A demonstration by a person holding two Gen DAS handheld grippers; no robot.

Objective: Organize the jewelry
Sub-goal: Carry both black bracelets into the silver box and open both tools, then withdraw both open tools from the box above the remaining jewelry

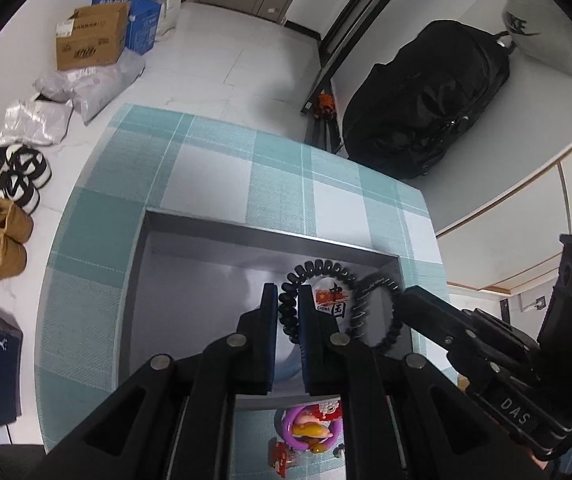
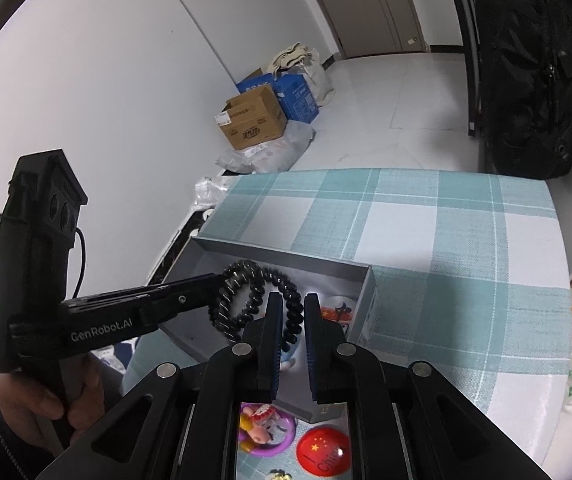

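Left wrist view: we hold black coil bands (image 1: 288,312) in both closed grippers (image 1: 288,304) (image 2: 292,312) over the grey tray (image 1: 246,232); next, release.

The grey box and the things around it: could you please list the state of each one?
Grey box: open, no lid.
Black spiral bands: held over the box by both grippers.
Left gripper: shut on a band.
Right gripper: shut on a band.
Red badge: flat on the cloth, outside the box.
Purple ring: outside the box.
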